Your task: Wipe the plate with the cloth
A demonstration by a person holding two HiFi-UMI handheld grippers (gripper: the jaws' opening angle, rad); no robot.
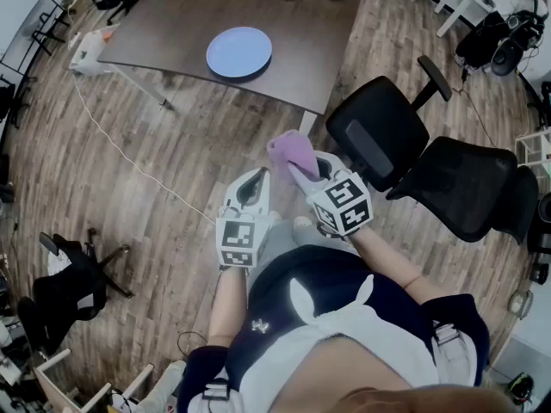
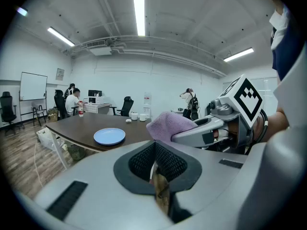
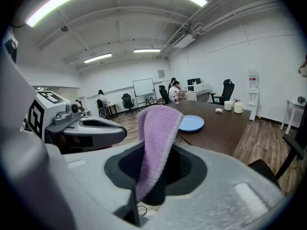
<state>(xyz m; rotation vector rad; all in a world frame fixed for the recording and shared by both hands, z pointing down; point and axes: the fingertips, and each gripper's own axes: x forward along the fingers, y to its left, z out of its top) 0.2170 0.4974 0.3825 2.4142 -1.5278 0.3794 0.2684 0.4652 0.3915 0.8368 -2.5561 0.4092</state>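
My right tongs (image 1: 303, 175) pinch the purple cloth (image 1: 290, 151), which stands up from them. My left tongs (image 1: 252, 186) are closed on nothing. The blue plate (image 1: 238, 52) lies on the worktop (image 1: 164, 24), well ahead of the purple cloth and slightly left.

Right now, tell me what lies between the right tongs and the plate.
In the head view, only wood floor and a strip of bare table separate the right tongs, shut on the cloth, from the plate.
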